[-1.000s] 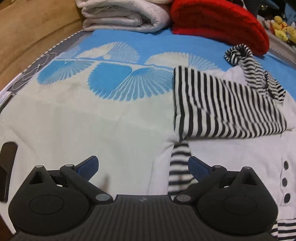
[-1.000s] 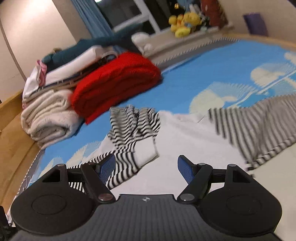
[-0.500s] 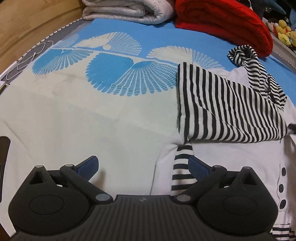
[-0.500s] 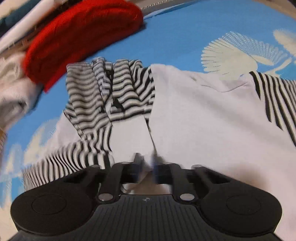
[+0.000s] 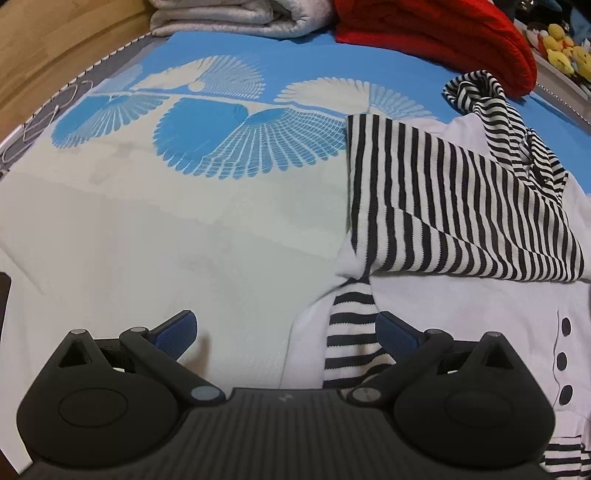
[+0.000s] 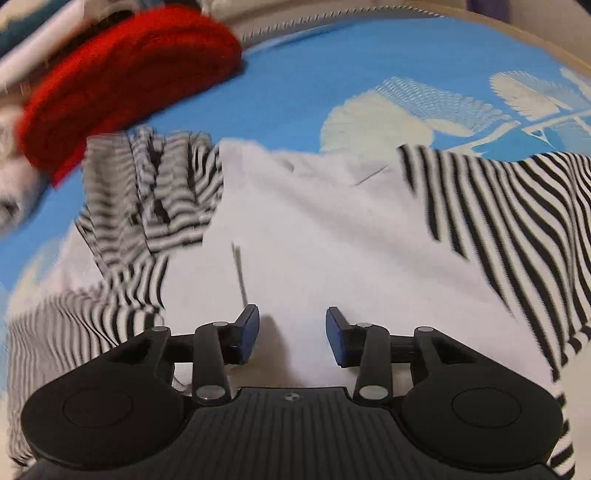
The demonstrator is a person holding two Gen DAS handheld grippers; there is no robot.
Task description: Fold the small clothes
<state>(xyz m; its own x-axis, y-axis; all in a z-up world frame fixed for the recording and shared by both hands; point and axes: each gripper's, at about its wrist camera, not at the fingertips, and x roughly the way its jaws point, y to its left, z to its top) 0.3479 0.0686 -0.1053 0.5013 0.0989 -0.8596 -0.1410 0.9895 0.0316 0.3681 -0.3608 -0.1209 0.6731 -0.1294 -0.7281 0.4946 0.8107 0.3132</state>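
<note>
A small white garment [image 5: 461, 314] with black-and-white striped sleeves and dark buttons [image 5: 561, 360] lies on the bed. One striped sleeve [image 5: 454, 206] is folded across its body. My left gripper [image 5: 286, 328] is open and empty at the garment's left edge, its right finger beside a striped strip [image 5: 347, 343]. In the right wrist view the white body [image 6: 314, 229] fills the middle, with a bunched striped hood or sleeve [image 6: 155, 199] at the left. My right gripper [image 6: 291, 332] is open and empty, low over the white cloth.
The bed has a blue and pale sheet with fan prints [image 5: 221, 147]. A folded red knit [image 5: 443, 33] and a folded grey-white blanket [image 5: 236, 18] lie at the far side. Yellow plush toys [image 5: 561, 33] sit beyond. A wooden bed frame [image 5: 55, 48] is at the left.
My right gripper shut half a second ago and has opened again over the white cloth, after moving down toward the garment. My left gripper crept slightly forward and stayed open.
</note>
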